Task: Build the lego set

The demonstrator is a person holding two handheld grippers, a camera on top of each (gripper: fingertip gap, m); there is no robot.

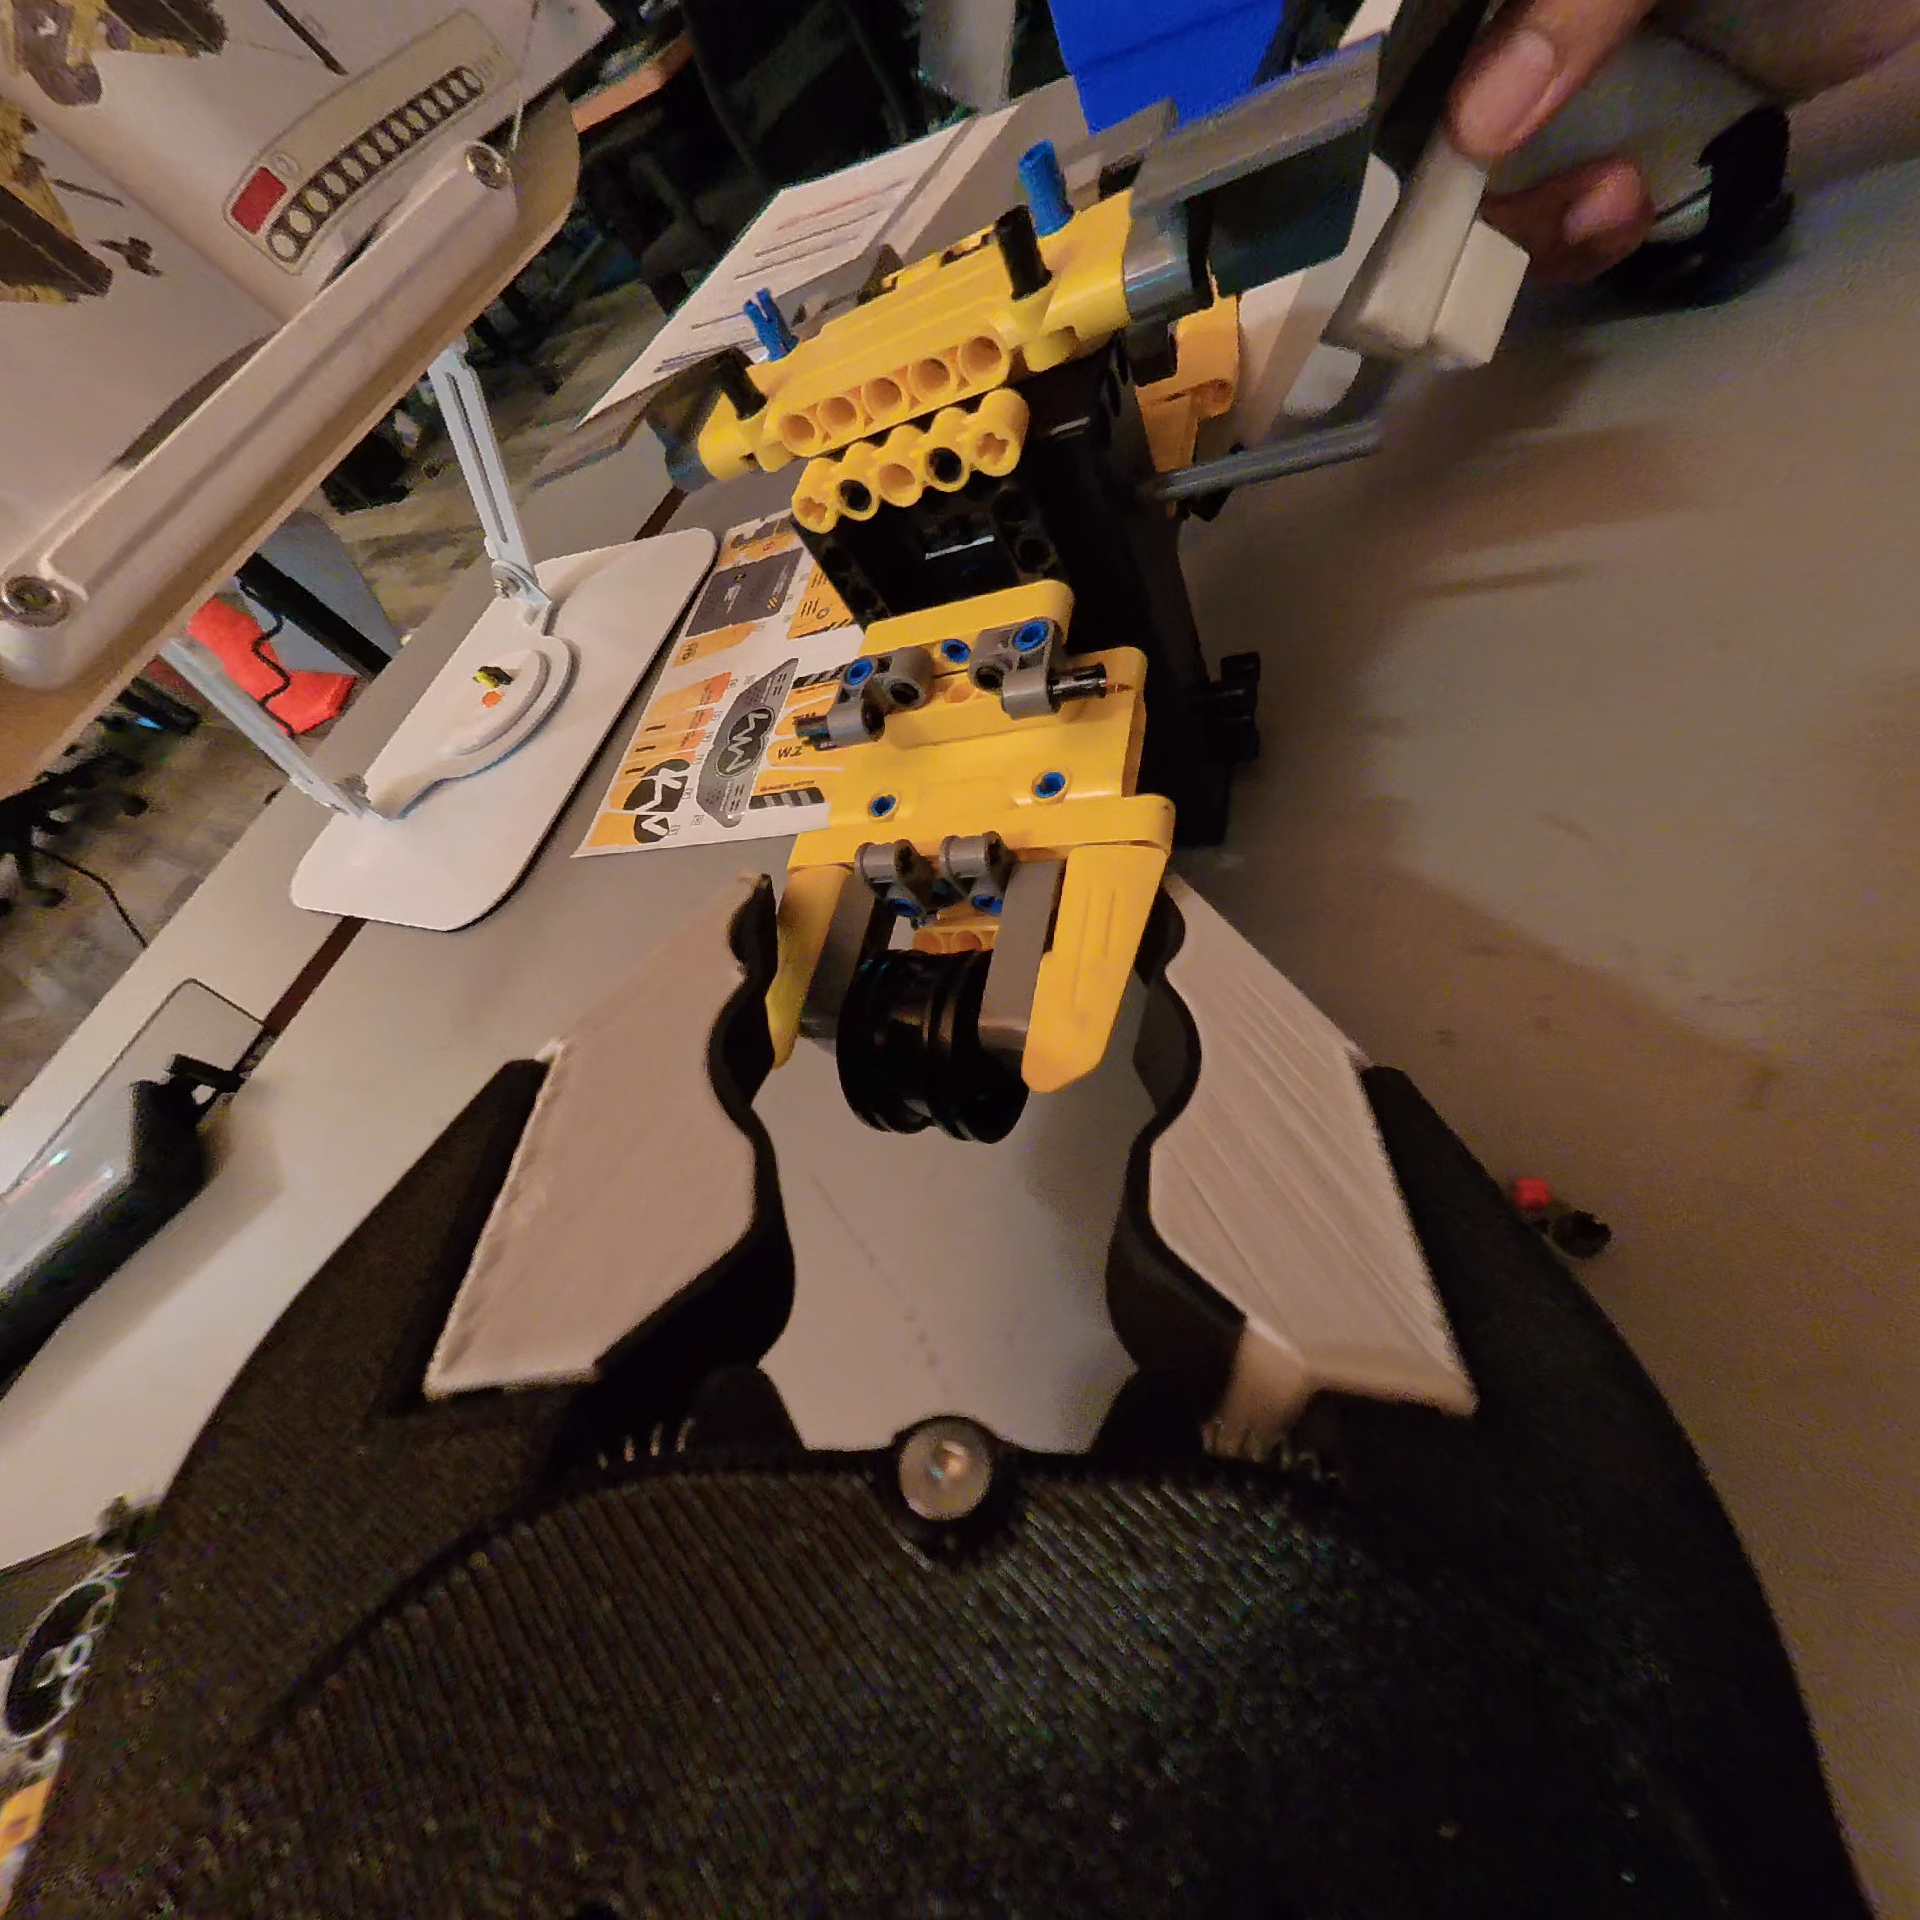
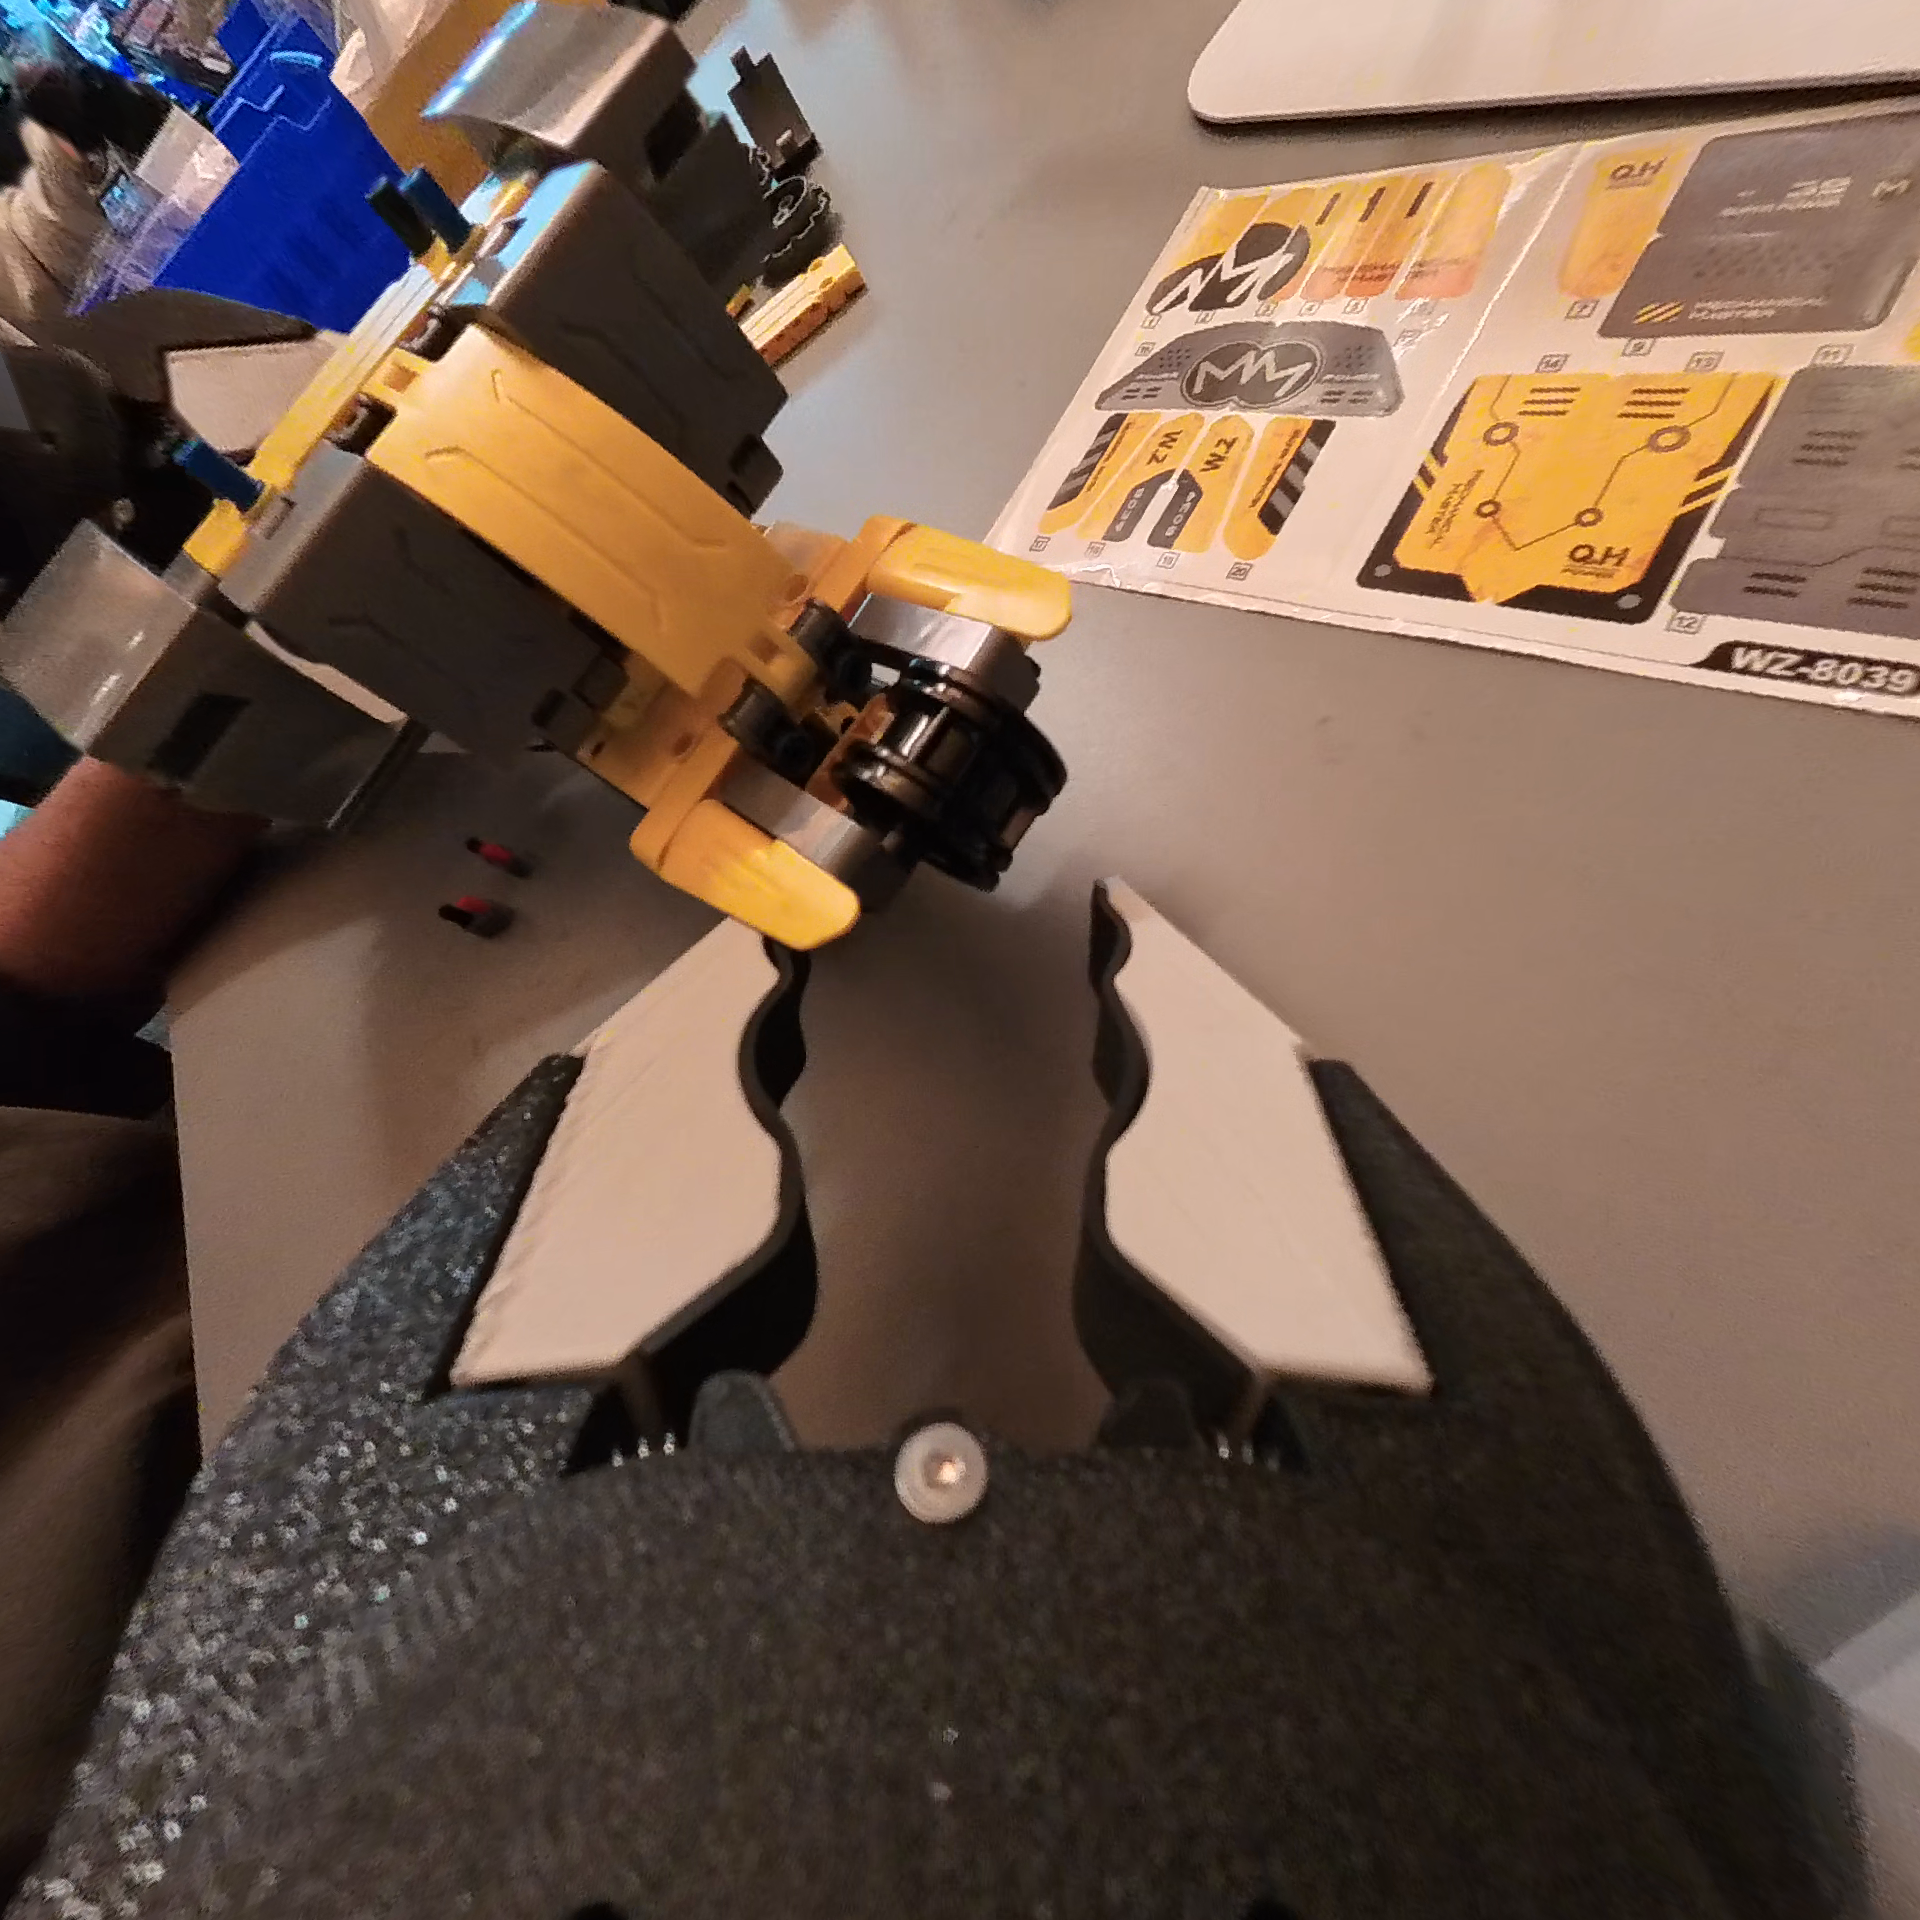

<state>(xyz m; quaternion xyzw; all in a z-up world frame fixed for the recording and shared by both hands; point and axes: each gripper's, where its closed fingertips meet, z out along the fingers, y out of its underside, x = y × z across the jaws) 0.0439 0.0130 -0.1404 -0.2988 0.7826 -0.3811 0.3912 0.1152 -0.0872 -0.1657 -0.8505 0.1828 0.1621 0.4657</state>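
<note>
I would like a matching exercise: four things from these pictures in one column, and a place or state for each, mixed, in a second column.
1 black ribbed wheel
2 yellow and grey printed sticker sheet
3 small red and black plastic pins
4 right claw

A open, holding nothing
B flat beside the white lamp base
C between two yellow fork arms of the brick model
D loose pair on the grey table

Pairs: 1-C, 2-B, 3-D, 4-A

Ahead of the left claw (image 1: pixel 961 914), the yellow block model (image 1: pixel 966 727) fills the 12 o'clock path. Lamp base (image 1: pixel 488 727) and sticker sheet (image 1: pixel 717 727) crowd 10 o'clock. Bare counter (image 1: pixel 1507 779) lies open from 1 to 3 o'clock.

Before the right claw (image 2: pixel 940 925), the model (image 2: pixel 582 540) blocks 11 o'clock; bare counter opens toward 1 o'clock.
</note>
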